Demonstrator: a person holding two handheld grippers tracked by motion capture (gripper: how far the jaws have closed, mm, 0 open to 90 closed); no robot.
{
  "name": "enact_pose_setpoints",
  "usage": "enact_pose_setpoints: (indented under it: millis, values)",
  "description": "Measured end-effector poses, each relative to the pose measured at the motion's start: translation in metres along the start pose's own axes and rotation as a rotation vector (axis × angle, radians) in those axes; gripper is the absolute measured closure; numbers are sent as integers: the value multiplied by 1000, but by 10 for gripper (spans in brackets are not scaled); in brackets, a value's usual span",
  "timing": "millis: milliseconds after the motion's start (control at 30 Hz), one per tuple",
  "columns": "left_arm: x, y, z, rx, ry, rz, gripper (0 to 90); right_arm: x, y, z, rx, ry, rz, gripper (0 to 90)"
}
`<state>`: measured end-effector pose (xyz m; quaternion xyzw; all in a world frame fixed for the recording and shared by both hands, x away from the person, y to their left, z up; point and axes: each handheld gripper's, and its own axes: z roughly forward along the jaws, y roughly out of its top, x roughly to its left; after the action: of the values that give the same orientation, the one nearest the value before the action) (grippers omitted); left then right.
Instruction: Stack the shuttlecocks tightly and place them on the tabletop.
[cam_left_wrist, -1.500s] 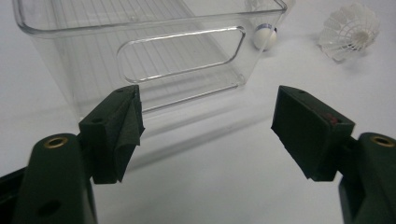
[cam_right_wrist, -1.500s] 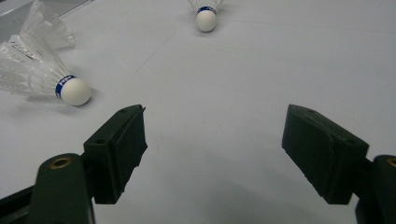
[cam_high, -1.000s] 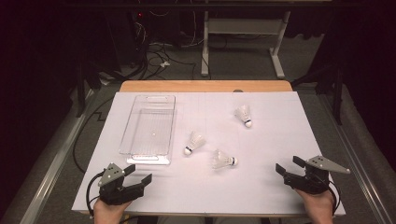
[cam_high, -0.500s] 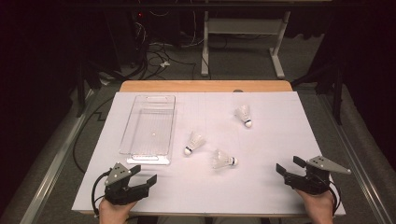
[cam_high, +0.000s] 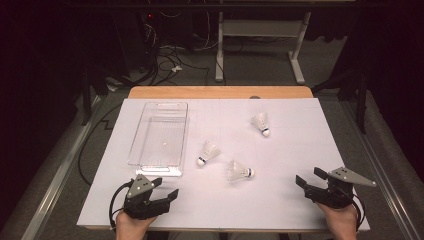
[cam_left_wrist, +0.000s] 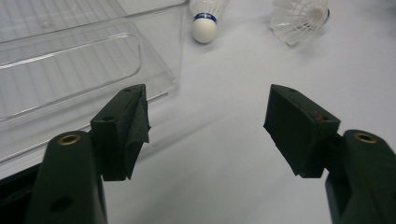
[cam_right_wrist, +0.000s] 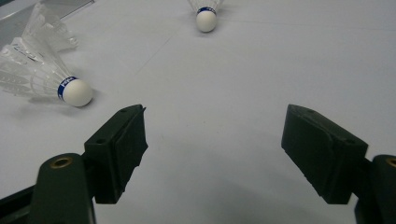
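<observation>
Three shuttlecocks lie on the white table (cam_high: 300, 200): one (cam_high: 207, 152) just right of the clear tray (cam_high: 159, 131), one (cam_high: 239, 170) nearer the person, and one (cam_high: 261, 123) farther back, well apart from the others. The left gripper (cam_high: 162, 197) sits just in front of the tray; its jaws have just been closing a little, yet stand wide apart with nothing between them. The right gripper (cam_high: 306, 179) rests near the right edge, its jaws apart and empty.

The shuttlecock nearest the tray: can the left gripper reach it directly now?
Probably yes. The left gripper is open, and bare table lies between it and that shuttlecock; the clear tray stays off to one side.
</observation>
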<state>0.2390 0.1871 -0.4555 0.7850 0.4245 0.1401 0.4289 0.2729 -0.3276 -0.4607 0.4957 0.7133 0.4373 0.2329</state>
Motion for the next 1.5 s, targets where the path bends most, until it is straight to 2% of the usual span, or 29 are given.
enact_pose_setpoints:
  millis: [167,800,1067,1167,1267,1333,1500]
  values:
    - [-4,3,4,-3,-6,6,316,0,0,-1,-9,-4,-1,227]
    - [-19,12,25,65,-39,50,291,0,0,-1,-6,-2,-6,230]
    - [-26,18,34,93,-49,85,299,0,0,-1,-4,0,-6,230]
    - [-28,19,37,100,-53,90,310,0,0,0,-3,0,-6,231]
    - [-29,22,39,111,-71,75,329,0,0,-1,-4,1,-4,232]
    - [-29,24,41,111,-71,67,340,0,0,-1,-3,2,-3,232]
    - [-35,30,45,119,-56,79,344,0,0,0,-1,2,-4,233]
